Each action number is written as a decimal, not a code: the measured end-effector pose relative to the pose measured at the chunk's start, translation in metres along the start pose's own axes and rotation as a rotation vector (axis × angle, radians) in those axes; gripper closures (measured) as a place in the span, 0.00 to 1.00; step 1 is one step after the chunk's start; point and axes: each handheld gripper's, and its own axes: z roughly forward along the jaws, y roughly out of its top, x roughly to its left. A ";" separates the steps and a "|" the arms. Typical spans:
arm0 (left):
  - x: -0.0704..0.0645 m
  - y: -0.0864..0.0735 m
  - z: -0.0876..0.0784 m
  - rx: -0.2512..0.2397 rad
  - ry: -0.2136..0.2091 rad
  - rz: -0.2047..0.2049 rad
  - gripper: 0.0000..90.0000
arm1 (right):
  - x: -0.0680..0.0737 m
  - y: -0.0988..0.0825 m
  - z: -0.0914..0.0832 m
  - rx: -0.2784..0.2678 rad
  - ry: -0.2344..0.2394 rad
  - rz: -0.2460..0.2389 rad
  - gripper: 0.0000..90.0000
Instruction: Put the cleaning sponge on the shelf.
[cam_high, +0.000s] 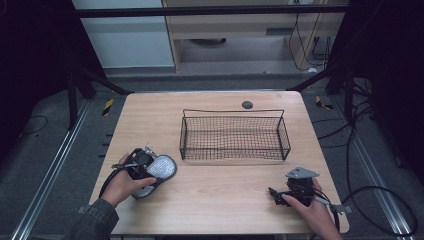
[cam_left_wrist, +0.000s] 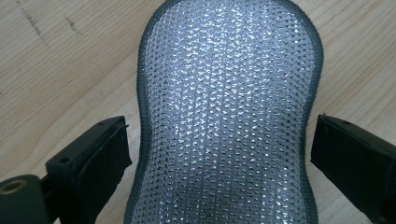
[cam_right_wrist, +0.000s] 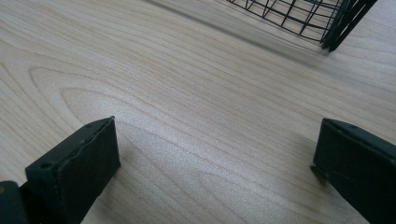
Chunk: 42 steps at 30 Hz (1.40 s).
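Observation:
A silver mesh scouring pad (cam_high: 162, 167) with a dark grey rim lies flat on the wooden table (cam_high: 225, 195) at the front left. My left gripper (cam_high: 148, 172) is open and straddles it. In the left gripper view the pad (cam_left_wrist: 224, 116) runs up between the two black jaws at its narrow waist. The left jaw stands a small gap from the rim, and the right jaw is almost touching it. At the front right, my right gripper (cam_high: 274, 194) rests low over bare wood. It is open with nothing between its jaws (cam_right_wrist: 215, 158).
A black wire basket (cam_high: 234, 150) stands empty at the table's middle, towards the back. Its near corner (cam_right_wrist: 299, 14) shows ahead of the right gripper. A dark round grommet (cam_high: 247, 104) sits by the far edge. Dark floor and cables surround the table.

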 end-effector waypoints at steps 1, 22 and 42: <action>0.001 0.000 0.001 0.007 0.002 -0.001 0.04 | 0.000 0.000 0.000 0.000 0.000 0.000 0.01; 0.007 -0.008 0.010 0.007 -0.049 -0.036 0.08 | 0.000 0.000 0.000 0.000 0.000 -0.001 0.01; -0.021 0.003 -0.052 -0.143 -0.025 0.156 0.08 | 0.000 0.000 0.000 0.000 0.000 -0.001 0.01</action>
